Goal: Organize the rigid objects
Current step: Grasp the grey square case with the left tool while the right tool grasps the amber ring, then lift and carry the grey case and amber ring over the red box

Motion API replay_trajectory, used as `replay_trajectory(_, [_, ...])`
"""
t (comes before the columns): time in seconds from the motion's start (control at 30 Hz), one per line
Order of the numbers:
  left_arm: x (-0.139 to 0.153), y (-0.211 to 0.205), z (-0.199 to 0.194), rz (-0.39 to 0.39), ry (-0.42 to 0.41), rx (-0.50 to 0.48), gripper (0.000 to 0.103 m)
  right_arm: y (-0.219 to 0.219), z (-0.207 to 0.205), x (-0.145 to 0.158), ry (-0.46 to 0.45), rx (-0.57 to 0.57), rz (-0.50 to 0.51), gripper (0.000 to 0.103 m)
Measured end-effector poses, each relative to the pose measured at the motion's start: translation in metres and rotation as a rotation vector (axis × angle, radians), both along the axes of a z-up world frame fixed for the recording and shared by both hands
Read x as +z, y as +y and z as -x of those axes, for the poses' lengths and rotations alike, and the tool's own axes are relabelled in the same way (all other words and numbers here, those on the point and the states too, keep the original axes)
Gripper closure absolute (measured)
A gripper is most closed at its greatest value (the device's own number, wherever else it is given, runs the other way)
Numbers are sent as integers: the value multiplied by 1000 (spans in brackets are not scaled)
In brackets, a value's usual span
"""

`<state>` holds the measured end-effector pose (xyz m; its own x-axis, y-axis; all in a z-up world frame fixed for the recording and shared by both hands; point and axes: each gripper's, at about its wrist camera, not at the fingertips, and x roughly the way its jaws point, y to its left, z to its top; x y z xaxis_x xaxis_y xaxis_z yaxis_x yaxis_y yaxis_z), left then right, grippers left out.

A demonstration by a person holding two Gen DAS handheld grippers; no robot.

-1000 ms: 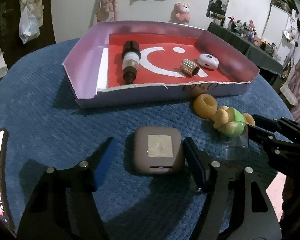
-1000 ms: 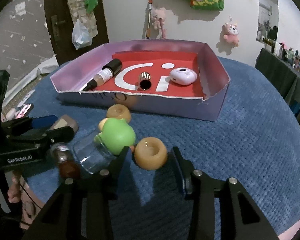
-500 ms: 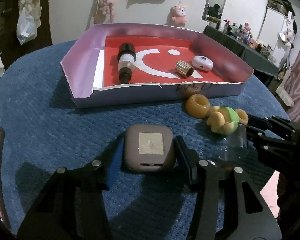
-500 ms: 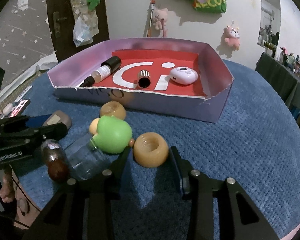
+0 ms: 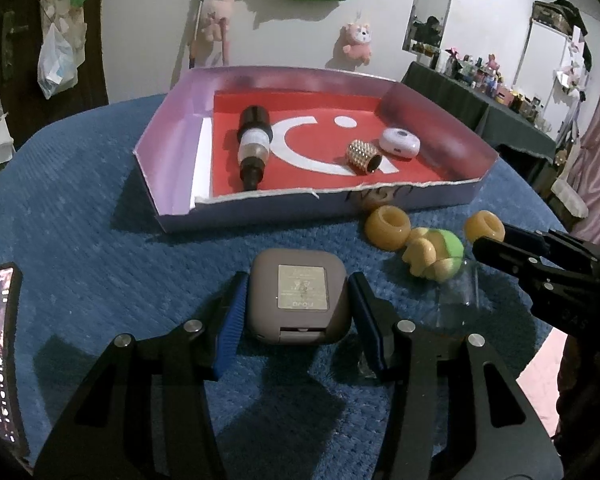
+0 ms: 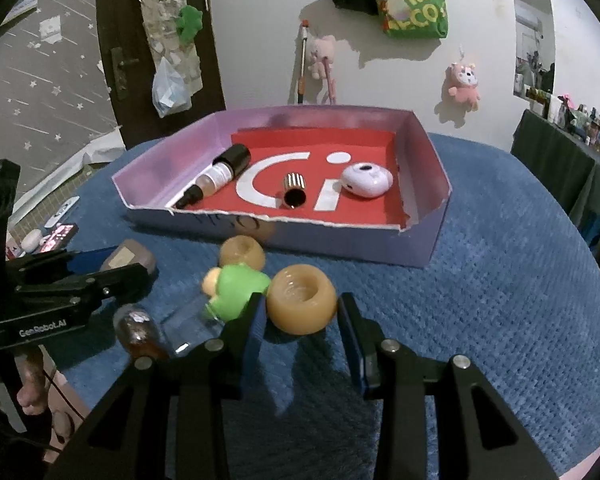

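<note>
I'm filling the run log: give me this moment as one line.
left gripper: jaws shut on grey case | right gripper: jaws shut on orange ring | tray: three items inside

Tray (image 5: 440, 196) sitting on tabletop (image 5: 100, 248); bottle (image 5: 254, 146), cap (image 5: 363, 157), puck (image 5: 401, 142) lying inside, left to right; case (image 5: 298, 296), rings (image 5: 387, 226) lying before tray.

Between the left gripper's blue pads (image 5: 231, 320) sits a taupe-grey case (image 5: 298, 297) with a silvery label, between the right gripper's fingers an amber-orange ring (image 6: 301, 299), on ribbed blue cloth (image 6: 480, 320).
</note>
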<state>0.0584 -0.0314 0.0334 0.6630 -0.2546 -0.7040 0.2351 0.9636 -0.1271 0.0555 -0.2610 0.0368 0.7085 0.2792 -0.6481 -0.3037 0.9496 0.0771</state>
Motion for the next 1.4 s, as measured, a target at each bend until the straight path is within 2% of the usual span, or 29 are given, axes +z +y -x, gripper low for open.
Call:
replay_trajectory(0.63, [24,5,0,14,-69,1,55,5,4,18,-42,23,-13,63])
replay_trajectory(1.4, [43,2,-11,24,-100,-8,55,4,-3,34,-71,28,-30,63])
